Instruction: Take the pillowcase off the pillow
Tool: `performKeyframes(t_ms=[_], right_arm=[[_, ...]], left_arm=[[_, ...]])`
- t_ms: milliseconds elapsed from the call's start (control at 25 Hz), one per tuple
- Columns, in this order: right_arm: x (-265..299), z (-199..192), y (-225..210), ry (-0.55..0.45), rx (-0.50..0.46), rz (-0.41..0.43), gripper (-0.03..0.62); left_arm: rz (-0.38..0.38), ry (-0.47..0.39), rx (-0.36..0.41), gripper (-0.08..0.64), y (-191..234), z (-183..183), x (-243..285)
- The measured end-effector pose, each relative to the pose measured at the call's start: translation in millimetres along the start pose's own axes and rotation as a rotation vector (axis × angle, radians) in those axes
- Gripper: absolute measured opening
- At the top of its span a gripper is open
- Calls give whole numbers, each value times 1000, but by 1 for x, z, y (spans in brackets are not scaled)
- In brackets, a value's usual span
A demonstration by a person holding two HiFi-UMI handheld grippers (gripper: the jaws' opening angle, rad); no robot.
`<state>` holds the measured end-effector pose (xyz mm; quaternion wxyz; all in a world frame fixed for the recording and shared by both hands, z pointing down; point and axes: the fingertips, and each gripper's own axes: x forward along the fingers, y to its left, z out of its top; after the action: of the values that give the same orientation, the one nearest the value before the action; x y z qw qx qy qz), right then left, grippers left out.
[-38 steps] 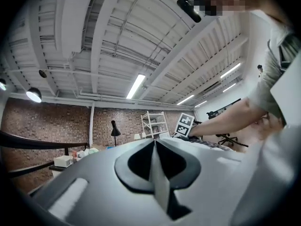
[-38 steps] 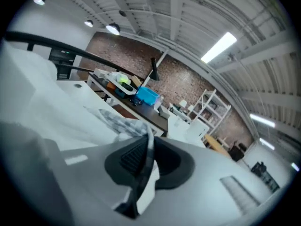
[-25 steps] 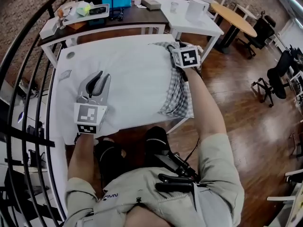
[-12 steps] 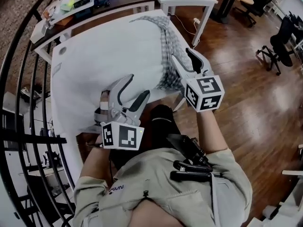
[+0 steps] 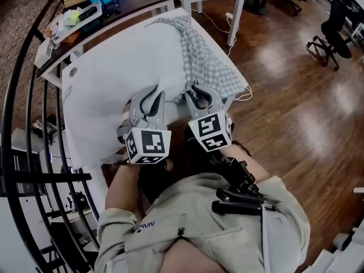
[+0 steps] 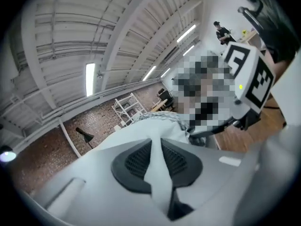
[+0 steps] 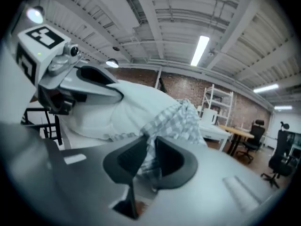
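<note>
Looking down on the pillow (image 5: pixel 136 61), stretched lengthwise from the near edge of the white surface (image 5: pixel 73 112) toward its far end, leaning a touch rightward. Checked pillowcase (image 5: pixel 202 61) bunched along the right flank and up over the far corner. Black-and-white square markers on both cubes; small print on the shirt (image 5: pixel 199 220) too tiny to read surely. Both sets of jaws just been closing: left gripper (image 5: pixel 149 95) nipped nearly together on a fold of white pillow fabric, right gripper (image 5: pixel 199 94) pinching the gingham, side by side at the near end.
</note>
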<state>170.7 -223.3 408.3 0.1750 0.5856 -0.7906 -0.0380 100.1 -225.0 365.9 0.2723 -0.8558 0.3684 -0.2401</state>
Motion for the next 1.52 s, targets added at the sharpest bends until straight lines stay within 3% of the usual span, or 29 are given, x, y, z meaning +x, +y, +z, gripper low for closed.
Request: performKeyframes(t_ms=[80,400,520,600,720,920,1080,1160,1240,1320,1400,1440,1520], right_arm=[[-4,10,-11,-17,-43,-37,34],[-19,44,-75,-96,-178,-238,28],[-15,17,-111,-3,-143,-322,25],[-8,-20,-135,84,-72,-314,23],[5,-58,-140,176,-21,-223,23],[23,-86,-123,298,24,-104,40],[-3,-61,-138,207,104,-103,106],[-16,-32,-153,111,141,-124,109],[-23,-3,-162,27,150,-127,109],[-17,20,-167,-19,125,-112,109],[1,36,-171,-26,89,-88,110],[14,42,-172,-20,79,-69,128],[42,51,-171,2,79,-17,157]], left_arm=[[28,-38,-91,41,18,9,-8],[72,-161,-311,37,92,31,-38],[119,-176,-394,23,114,19,-51],[156,-202,-449,21,131,10,-67],[106,-205,-406,23,125,6,-80],[-106,-184,-322,72,55,1,-78],[-194,-266,-326,235,31,50,-106],[-192,-313,-384,238,41,72,-122],[-168,-353,-374,235,58,84,-127],[-97,-311,-283,235,80,78,-109],[-32,-248,-245,244,108,63,-70],[-26,-191,-241,291,117,52,-47],[-85,-14,-238,333,110,15,-7]])
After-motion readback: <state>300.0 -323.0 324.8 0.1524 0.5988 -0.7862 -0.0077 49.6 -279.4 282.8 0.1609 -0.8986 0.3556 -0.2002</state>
